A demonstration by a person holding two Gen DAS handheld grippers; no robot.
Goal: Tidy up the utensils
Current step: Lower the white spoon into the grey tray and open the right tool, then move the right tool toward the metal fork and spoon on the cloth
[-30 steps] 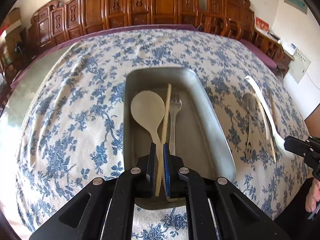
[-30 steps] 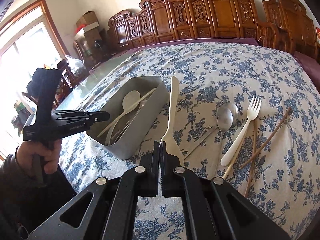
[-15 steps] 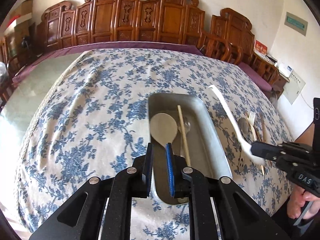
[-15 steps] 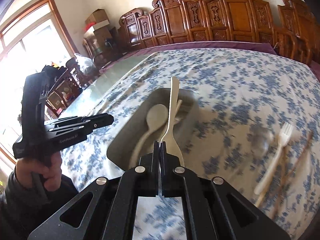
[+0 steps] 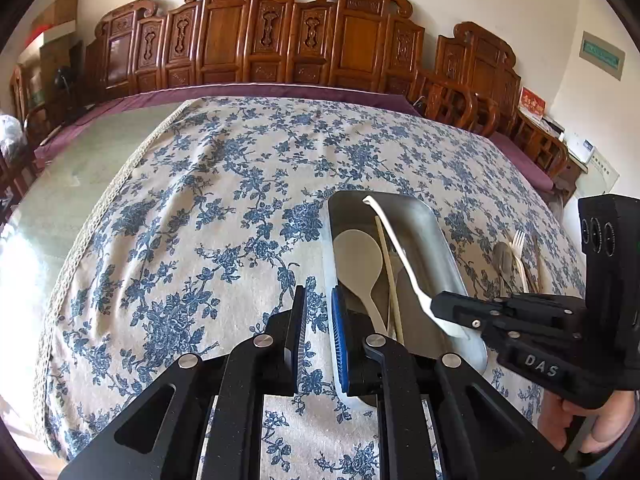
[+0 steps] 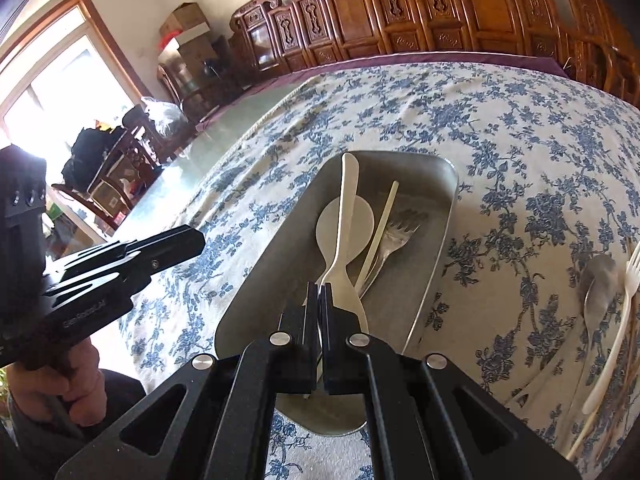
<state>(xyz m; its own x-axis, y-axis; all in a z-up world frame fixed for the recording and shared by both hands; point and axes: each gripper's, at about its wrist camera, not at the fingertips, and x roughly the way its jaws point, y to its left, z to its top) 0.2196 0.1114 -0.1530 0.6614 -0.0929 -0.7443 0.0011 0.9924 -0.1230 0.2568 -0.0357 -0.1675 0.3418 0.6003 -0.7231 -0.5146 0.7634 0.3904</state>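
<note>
Your metal tray on the desk already holds a pale spoon, one chopstick and a metal fork. Just beside the tray, on its side away from your left claw, a metal spoon, a white fork and what look like chopsticks, partly hidden, are left to bring in.

Your right claw is clamped narrow on the broad end of the white plastic knife, which juts forward over the tray, above the pale spoon, not yet set down; I judge lowering and releasing it comes next.

Your left claw stands at a narrow gap holding nothing, over the cloth just outside the tray's near corner.
</note>
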